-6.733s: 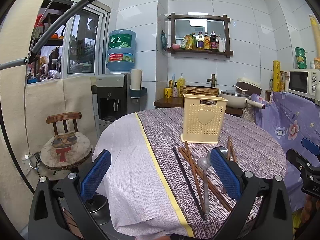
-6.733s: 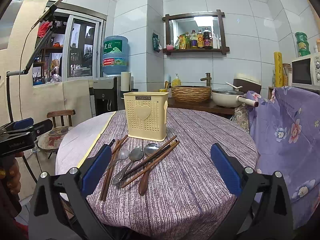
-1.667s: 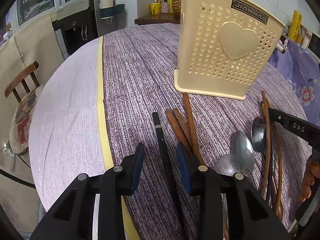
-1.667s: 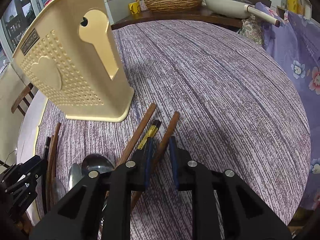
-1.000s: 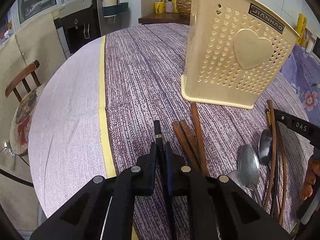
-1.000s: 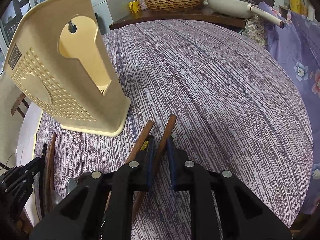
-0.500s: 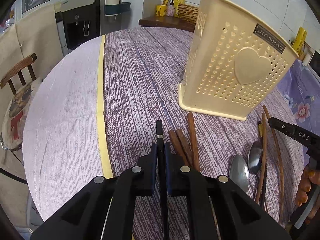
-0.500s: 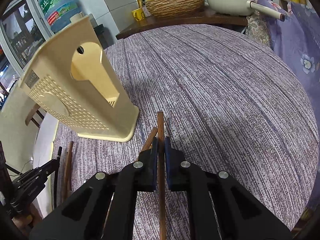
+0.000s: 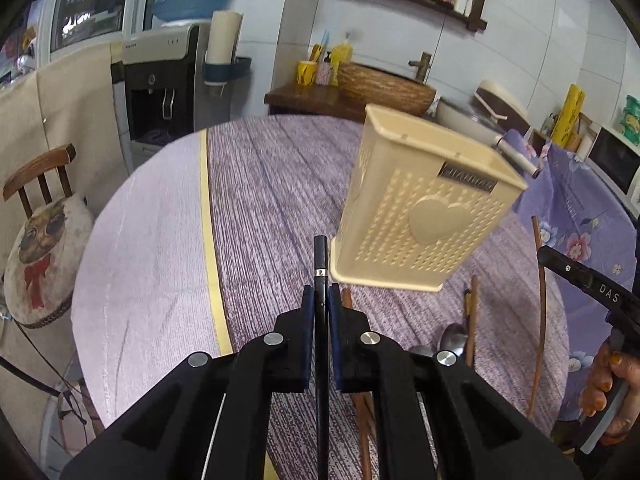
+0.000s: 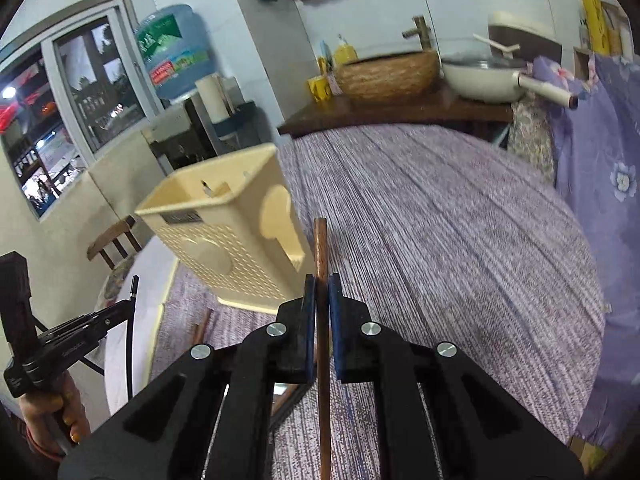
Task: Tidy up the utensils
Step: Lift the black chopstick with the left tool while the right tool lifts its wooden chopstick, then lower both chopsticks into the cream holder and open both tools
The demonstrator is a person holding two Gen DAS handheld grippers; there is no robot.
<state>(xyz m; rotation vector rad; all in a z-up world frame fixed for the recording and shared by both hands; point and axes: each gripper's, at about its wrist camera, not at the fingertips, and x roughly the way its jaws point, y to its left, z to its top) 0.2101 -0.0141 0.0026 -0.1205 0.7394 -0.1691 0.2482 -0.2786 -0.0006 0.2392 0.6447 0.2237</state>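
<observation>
My left gripper (image 9: 321,294) is shut on a black chopstick (image 9: 320,256) and holds it lifted off the round table (image 9: 272,184). The cream perforated utensil holder (image 9: 420,208) stands just right of its tip. My right gripper (image 10: 320,286) is shut on a brown wooden chopstick (image 10: 320,244), raised beside the holder (image 10: 232,240). In the left wrist view the right gripper (image 9: 538,250) enters from the right with its brown chopstick (image 9: 541,320). Spoons (image 9: 454,336) and more brown chopsticks (image 9: 474,304) lie on the cloth below the holder.
A wooden chair with a cat cushion (image 9: 40,240) stands left of the table. Behind the table are a water dispenser (image 9: 160,88), a woven basket (image 9: 384,88) and a white pan (image 10: 488,76). Purple flowered fabric (image 10: 600,168) hangs at the right. A person's hand (image 10: 52,412) holds the left gripper.
Both grippers closed on their chopsticks and have risen off the table with them, tilting upward. The holder now sits lower and farther in both views.
</observation>
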